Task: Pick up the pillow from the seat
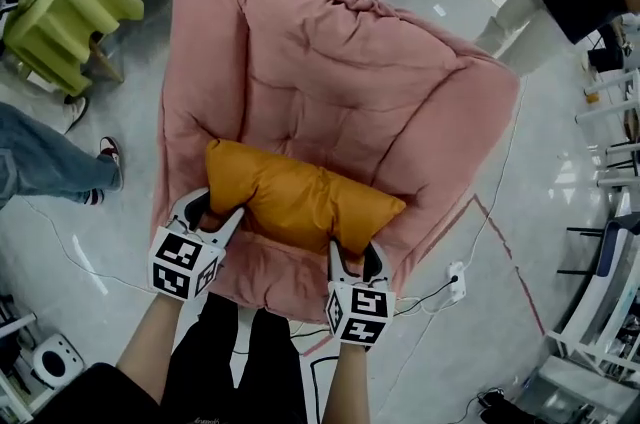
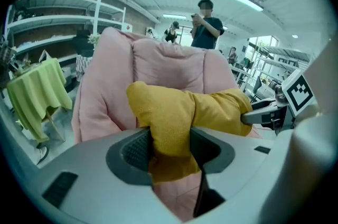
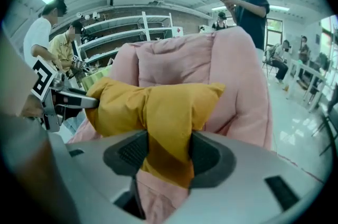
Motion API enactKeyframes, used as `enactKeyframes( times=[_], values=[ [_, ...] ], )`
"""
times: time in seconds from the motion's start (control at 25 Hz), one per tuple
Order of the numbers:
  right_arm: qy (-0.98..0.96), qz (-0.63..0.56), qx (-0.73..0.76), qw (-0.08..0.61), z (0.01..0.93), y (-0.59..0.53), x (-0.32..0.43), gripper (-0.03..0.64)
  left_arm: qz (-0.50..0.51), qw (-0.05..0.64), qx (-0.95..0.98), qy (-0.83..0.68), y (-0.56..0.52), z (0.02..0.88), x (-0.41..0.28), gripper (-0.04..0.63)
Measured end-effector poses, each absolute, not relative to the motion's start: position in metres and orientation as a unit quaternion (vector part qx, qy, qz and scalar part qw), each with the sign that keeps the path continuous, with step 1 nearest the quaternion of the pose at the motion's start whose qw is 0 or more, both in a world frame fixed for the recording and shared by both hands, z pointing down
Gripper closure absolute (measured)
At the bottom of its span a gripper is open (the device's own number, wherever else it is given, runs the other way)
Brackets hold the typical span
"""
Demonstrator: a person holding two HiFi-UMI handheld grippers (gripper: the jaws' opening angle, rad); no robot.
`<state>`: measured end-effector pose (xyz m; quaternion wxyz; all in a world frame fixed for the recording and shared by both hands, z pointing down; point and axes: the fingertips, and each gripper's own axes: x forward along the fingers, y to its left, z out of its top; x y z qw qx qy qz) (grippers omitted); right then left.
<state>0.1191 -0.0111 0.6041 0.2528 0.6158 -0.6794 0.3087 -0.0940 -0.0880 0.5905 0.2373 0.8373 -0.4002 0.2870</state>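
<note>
Bare forearms point(image 1: 160, 337) come up from the bottom of the head view, each ending in a marker cube. The left gripper point(image 1: 212, 214) bites the near left corner of the mustard-yellow pillow point(image 1: 300, 197), and the right gripper point(image 1: 352, 254) bites its near right edge. The pillow lies crosswise over the front part of the pink padded seat point(image 1: 330, 72); from above I cannot tell whether it clears the cushion. A green stool point(image 1: 70, 2) stands off to the upper left, a leg in jeans point(image 1: 40, 162) shows at the left edge, and a white power strip point(image 1: 457, 280) lies on the grey floor right of the seat. Looking along the left gripper, its grey jaws stand partly closed with the pads pressed into a bunched fold of yellow cloth; the rest of the pillow stretches right to the other gripper, with the seat's pink back behind and a person in a dark top point(image 2: 207, 27) standing beyond it. Looking along the right gripper, its jaws likewise squeeze a pinched waist of the pillow, which runs left to the left gripper; wall shelves point(image 3: 127, 27) and two people point(image 3: 47, 33) show at the back left.
</note>
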Motion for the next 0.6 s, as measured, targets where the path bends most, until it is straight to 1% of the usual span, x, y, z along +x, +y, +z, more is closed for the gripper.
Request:
enactKeyframes(
  times=[0.4,0.6],
  values=[
    [-0.694,0.227,0.648,0.215,0.481,-0.025,0.122,0.367,0.223,0.176,0.864,-0.416,-0.1,0.469,-0.092,0.38],
    [-0.701,0.202,0.653,0.202,0.429,-0.013,0.125,0.367,0.202,0.154,0.87,-0.422,-0.085,0.416,-0.091,0.38]
  ],
)
